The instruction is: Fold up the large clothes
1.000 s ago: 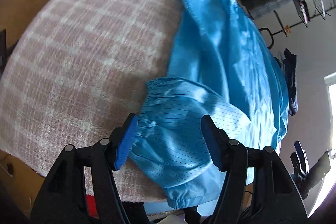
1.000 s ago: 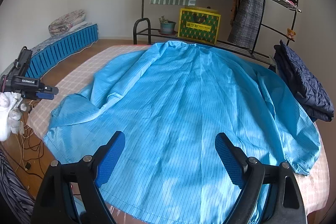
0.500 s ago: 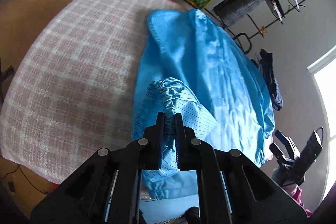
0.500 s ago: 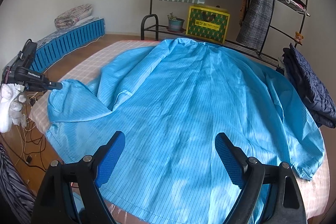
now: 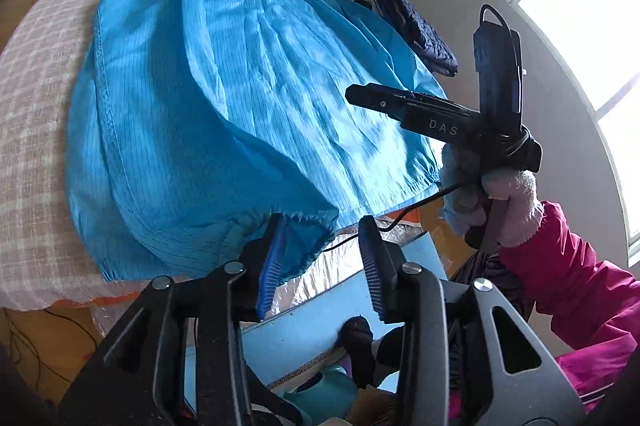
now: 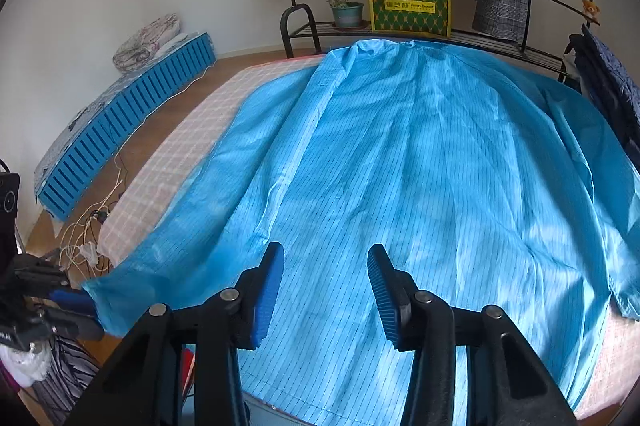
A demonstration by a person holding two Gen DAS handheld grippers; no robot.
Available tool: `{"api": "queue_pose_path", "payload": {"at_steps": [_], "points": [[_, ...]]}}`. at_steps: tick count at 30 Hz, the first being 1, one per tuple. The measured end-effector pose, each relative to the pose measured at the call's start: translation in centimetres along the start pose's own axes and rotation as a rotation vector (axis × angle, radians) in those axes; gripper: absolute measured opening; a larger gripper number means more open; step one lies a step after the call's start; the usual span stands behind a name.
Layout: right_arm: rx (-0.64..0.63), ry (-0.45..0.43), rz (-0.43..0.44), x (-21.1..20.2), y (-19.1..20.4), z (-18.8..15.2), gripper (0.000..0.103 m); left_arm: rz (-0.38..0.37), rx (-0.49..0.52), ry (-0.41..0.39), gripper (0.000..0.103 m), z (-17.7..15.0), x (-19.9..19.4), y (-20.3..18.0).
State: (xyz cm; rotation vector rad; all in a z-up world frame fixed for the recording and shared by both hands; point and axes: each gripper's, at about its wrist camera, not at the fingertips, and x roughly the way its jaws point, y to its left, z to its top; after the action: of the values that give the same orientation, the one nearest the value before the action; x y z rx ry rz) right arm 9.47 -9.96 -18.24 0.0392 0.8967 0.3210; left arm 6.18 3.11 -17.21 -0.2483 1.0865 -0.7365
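**One sleeve lifted, folds still ahead**

One blue coat (image 6: 420, 166) lies spread flat on the checked table (image 6: 176, 162), none of its body folded yet. Left tongs (image 5: 320, 258) have just been opening; the sleeve cuff (image 5: 296, 238) hangs against one pad only, not clamped. Right tongs (image 6: 326, 290) have been closing yet stand parted above the hem, gripping nothing. Both point steeply downward at the cloth's near edge.

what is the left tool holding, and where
Nothing clamped: left tool, jaws just opening, has the blue garment's sleeve cuff loose between them.
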Motion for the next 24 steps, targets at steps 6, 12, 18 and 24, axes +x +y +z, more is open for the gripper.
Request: {"api": "queue_pose_path", "payload": {"at_steps": [6, 12, 18, 24], "points": [[0.082, 0.084, 0.117, 1.7, -0.1, -1.1, 0.058, 0.185, -0.237, -0.039, 0.039, 1.0, -0.5, 7.5], [0.049, 0.123, 0.113, 3.2, 1.6, -0.7, 0.058, 0.304, -0.379, -0.057, 0.039, 3.4, 1.7, 12.3], [0.044, 0.052, 0.087, 2.5, 0.9, 5.1, 0.059, 0.175, -0.389, -0.070, 0.039, 9.3, 4.2, 12.2], [0.142, 0.018, 0.085, 4.4, -2.5, 11.9, 0.052, 0.165, -0.323, -0.091, 0.070, 17.2, 7.6, 12.7]]}}
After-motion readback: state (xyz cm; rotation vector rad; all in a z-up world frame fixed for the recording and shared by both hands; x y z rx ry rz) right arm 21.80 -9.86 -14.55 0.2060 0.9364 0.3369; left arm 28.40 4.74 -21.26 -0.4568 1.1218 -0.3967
